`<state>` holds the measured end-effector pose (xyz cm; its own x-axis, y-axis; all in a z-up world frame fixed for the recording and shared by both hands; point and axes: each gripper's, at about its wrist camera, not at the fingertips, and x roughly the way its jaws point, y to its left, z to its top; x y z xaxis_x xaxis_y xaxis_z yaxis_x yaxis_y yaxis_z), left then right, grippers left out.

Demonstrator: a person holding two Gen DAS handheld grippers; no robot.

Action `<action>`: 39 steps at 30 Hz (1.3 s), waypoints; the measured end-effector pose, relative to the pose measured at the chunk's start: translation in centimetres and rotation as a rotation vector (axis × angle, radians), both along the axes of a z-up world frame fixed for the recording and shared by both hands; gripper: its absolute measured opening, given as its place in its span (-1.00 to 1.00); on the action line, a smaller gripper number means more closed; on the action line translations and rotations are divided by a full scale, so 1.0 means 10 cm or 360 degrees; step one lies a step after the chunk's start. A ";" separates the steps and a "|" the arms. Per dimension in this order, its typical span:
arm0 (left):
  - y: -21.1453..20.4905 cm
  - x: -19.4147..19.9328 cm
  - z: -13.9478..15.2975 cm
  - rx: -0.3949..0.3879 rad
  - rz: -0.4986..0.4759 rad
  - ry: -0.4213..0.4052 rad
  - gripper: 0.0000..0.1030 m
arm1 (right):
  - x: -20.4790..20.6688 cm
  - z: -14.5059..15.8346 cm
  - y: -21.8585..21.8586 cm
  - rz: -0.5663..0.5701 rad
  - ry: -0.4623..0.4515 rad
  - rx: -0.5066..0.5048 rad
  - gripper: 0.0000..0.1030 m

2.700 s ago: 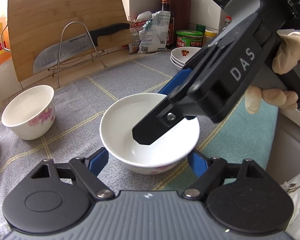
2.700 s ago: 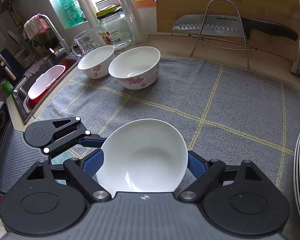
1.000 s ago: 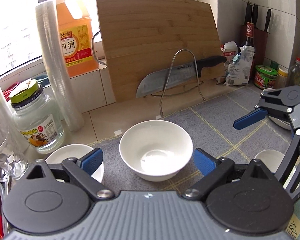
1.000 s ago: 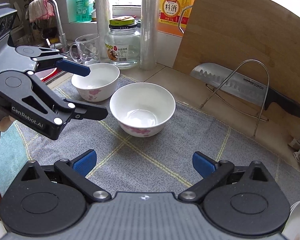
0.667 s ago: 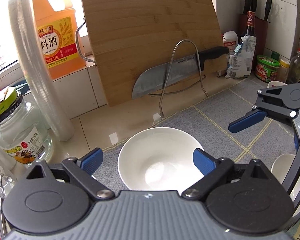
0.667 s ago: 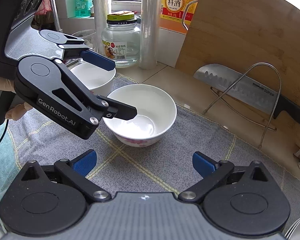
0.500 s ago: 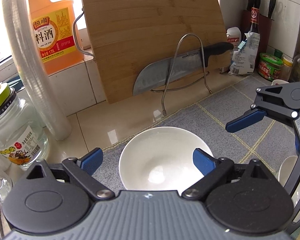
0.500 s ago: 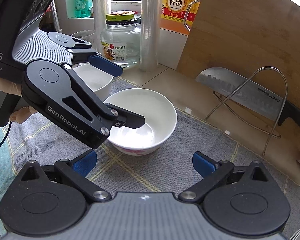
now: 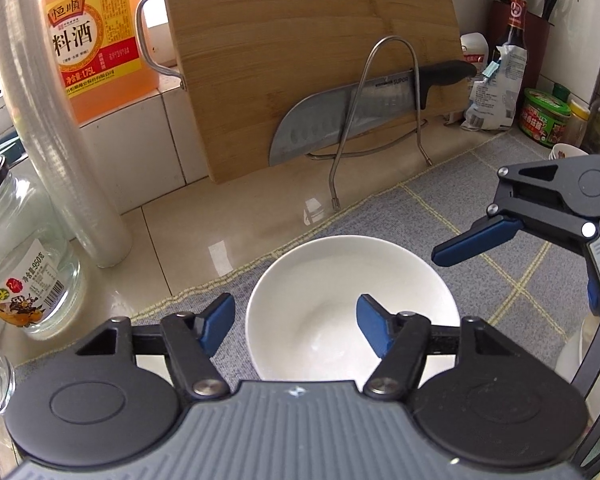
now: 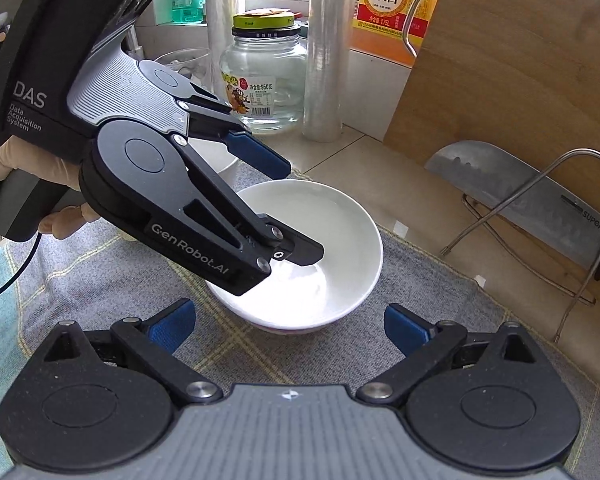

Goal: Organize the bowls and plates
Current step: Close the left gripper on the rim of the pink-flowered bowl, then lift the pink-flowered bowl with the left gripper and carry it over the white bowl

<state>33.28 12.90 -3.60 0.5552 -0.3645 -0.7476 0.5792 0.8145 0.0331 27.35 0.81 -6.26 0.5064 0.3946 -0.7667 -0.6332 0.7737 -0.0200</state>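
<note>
A white bowl (image 9: 352, 300) with a pink flower pattern stands on the grey checked cloth (image 9: 480, 208). My left gripper (image 9: 296, 320) hangs over its left rim. One finger (image 10: 300, 252) is inside the bowl (image 10: 332, 248) and the other finger (image 10: 260, 160) is outside. The jaws are closing with the bowl's wall between them, and the pads do not press on it. My right gripper (image 10: 290, 326) stands open just short of the bowl's near side, with nothing held. A second white bowl (image 10: 216, 156) sits mostly hidden behind the left gripper.
A cutting board (image 9: 308, 60) leans on the wall with a cleaver (image 9: 340, 120) on a wire rack. A glass jar (image 10: 264, 76), a cling-film roll (image 10: 324, 48) and an orange bottle (image 9: 96, 36) stand at the back left. Another white bowl (image 9: 580, 352) shows at the right edge.
My left gripper came forward and down over the bowl and its jaws narrowed from wide open, so one finger now sits inside the bowl. The right gripper drew closer to the bowl.
</note>
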 end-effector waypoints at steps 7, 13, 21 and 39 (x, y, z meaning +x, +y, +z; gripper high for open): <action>-0.01 0.01 -0.03 -0.0005 -0.0024 0.0030 0.19 | 0.05 -0.01 0.04 0.0024 -0.0009 -0.0016 0.80; 0.00 0.04 -0.04 -0.0014 -0.0039 0.0050 0.14 | 0.08 -0.03 0.04 0.0030 -0.0001 -0.0023 0.73; 0.00 0.05 -0.05 -0.0018 -0.0056 0.0066 0.07 | 0.07 -0.03 0.03 0.0028 -0.0006 -0.0021 0.72; -0.04 -0.16 0.15 -0.0030 -0.0073 0.0053 0.07 | -0.08 0.12 0.03 0.0062 -0.0051 -0.0075 0.72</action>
<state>31.66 12.48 -2.14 0.5124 -0.4034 -0.7581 0.6166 0.7872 -0.0021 26.50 1.07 -5.01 0.5158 0.3781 -0.7687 -0.6613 0.7462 -0.0767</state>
